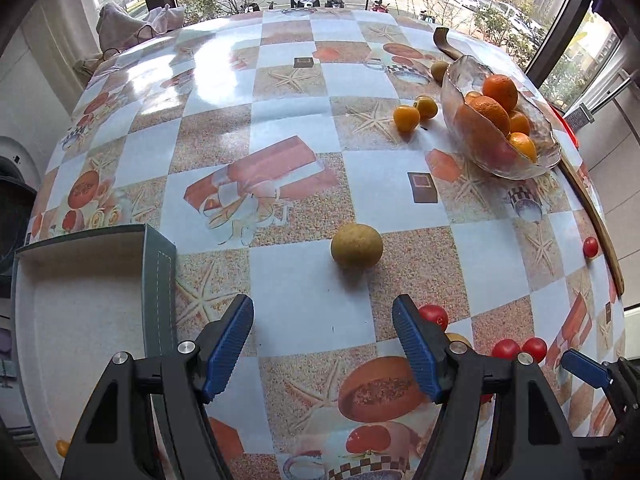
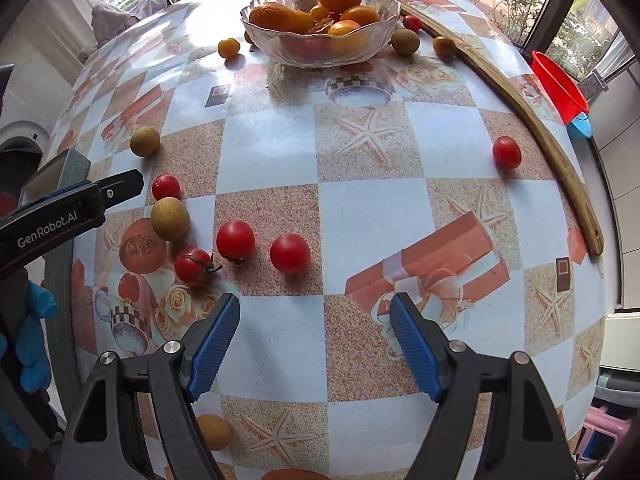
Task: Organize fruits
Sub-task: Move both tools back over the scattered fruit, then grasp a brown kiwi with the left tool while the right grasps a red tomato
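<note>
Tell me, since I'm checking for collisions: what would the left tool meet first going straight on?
Probably bare tablecloth first; the left tool stands open, and the yellow-brown round fruit lies just beyond.

Two fisheye cameras, each riding just behind a claw, look steeply down and forward over the desk [image 1: 288,288] toward the windows. Both views take in the glass bowl [image 1: 452,96] of oranges, seen nearer the middle in the right-hand view [image 2: 320,52].

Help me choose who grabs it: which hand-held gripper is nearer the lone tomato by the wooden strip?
Right. The right hand-held gripper sits open below-left of the lone tomato; the left hand-held gripper is open farther off, beyond the tomato cluster.
</note>
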`<control>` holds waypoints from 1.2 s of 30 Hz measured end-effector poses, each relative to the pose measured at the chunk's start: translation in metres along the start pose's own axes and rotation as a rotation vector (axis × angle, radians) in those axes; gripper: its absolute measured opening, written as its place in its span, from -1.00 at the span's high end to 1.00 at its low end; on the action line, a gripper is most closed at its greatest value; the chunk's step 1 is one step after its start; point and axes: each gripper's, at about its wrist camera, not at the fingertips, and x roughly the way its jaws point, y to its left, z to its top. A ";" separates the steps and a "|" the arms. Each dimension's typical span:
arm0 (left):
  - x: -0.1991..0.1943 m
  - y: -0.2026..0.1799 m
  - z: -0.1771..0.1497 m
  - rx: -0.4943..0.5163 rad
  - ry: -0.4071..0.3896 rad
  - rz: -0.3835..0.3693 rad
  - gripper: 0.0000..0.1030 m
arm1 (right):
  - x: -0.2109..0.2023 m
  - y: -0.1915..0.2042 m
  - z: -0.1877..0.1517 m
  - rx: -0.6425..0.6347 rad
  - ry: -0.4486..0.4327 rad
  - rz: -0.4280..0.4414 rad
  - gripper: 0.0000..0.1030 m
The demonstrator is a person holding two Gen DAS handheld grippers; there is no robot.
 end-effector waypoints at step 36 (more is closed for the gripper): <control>-0.025 -0.004 -0.021 0.036 -0.025 -0.080 0.43 | -0.002 0.000 0.012 0.010 0.011 0.113 0.58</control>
